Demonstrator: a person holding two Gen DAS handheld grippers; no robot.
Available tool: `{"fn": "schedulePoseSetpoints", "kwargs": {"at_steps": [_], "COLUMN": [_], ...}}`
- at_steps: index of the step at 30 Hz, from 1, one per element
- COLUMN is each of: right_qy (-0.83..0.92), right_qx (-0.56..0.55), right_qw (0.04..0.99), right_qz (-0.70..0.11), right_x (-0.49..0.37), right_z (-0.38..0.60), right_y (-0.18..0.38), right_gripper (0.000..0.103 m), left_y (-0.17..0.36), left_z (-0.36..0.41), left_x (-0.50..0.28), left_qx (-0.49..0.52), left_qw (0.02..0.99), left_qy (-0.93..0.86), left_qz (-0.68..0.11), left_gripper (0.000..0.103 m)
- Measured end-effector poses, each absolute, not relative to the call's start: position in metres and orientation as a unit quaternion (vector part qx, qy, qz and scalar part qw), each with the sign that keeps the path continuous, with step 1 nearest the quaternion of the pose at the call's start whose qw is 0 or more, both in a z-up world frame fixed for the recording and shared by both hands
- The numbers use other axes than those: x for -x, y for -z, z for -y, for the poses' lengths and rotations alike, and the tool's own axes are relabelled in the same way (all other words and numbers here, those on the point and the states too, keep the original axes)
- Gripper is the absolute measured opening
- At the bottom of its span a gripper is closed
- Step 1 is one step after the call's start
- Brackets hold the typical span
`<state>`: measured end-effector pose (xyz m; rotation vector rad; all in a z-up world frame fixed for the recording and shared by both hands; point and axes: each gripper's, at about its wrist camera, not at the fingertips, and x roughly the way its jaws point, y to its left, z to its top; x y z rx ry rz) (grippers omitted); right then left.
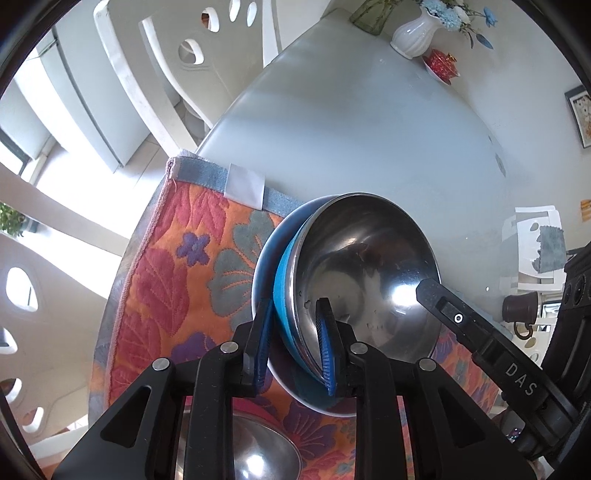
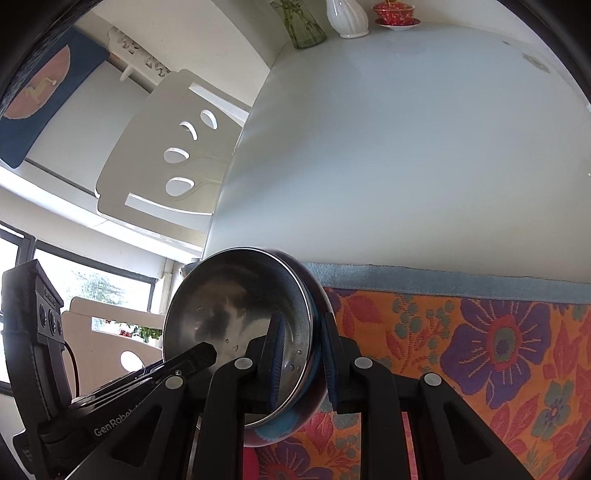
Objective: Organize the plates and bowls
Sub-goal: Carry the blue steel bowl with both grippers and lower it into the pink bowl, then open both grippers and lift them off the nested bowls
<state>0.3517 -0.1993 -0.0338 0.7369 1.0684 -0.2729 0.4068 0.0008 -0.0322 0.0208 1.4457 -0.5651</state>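
A steel bowl with a blue outside [image 1: 362, 273] is held tilted above a flowered mat [image 1: 177, 266]. My left gripper [image 1: 295, 339] is shut on its near rim, one finger inside and one outside. My right gripper [image 2: 301, 354] is shut on the opposite rim of the same bowl [image 2: 236, 314]. A finger of the right gripper [image 1: 439, 302] shows in the left wrist view, and the left gripper's finger [image 2: 195, 356] shows in the right wrist view. A second steel bowl [image 1: 255, 450] lies on the mat below the left gripper.
The mat [image 2: 480, 350] lies on a pale grey table [image 2: 406, 147]. At the far end stand a white vase [image 1: 417, 33], a green glass vase [image 2: 304, 26] and a red cup on a saucer [image 1: 441, 62]. White chairs [image 2: 166, 155] stand along the table's left side.
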Motion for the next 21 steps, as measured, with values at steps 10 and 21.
{"fn": "schedulePoseSetpoints", "kwargs": {"at_steps": [10, 21], "right_qy": [0.128, 0.109], "right_qx": [-0.343, -0.348], "right_qw": [0.788, 0.792], "right_qz": [-0.495, -0.490], "right_x": [-0.349, -0.351], "right_z": [0.198, 0.189], "right_y": [0.029, 0.023], "right_gripper": [0.019, 0.019], "left_y": [0.032, 0.027], "left_z": [0.000, -0.003], "left_x": [-0.404, -0.404], "left_qx": [-0.012, -0.006], "left_qw": [0.717, 0.716], "left_qy": [0.249, 0.253], "left_qz": [-0.651, -0.650], "left_gripper": [0.020, 0.020]}}
